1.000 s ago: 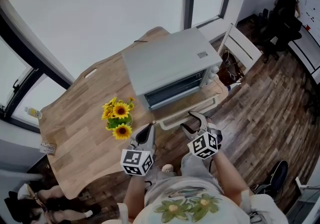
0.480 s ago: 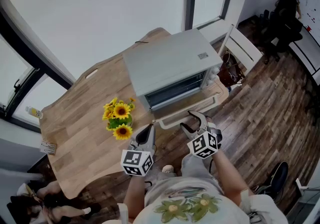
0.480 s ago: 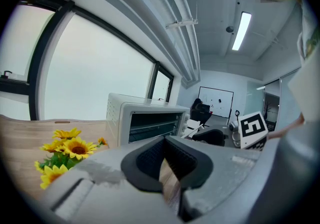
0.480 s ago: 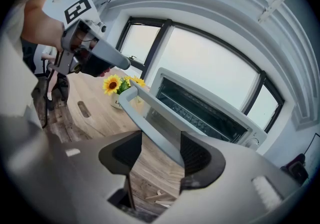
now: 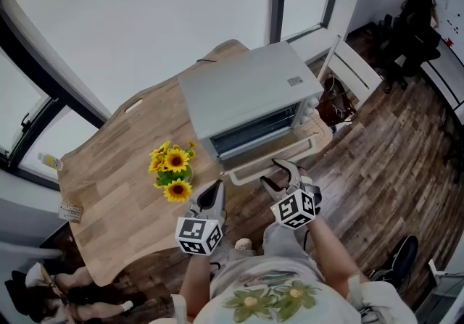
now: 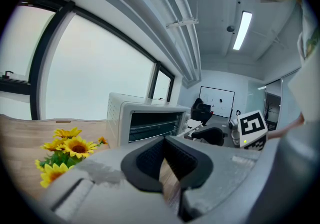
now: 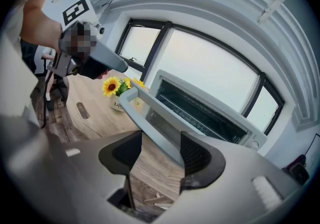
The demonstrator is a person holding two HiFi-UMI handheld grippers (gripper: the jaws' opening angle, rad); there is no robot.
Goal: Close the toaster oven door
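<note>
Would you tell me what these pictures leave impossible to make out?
- Label on the pot: right gripper view, small, partly behind the door handle.
- Inside of the oven: all views, too dark.
- Print on the sticker: head view, too small to read.
- Whether the right gripper touches the door handle: right gripper view, the angle leaves it unclear.

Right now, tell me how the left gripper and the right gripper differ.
The grey left gripper has its jaws together at the tips, empty; the grey right gripper has jaws apart. The left hangs beside the yellow sunflowers; the right faces the white toaster oven's open door. Both carry marker cubes.
</note>
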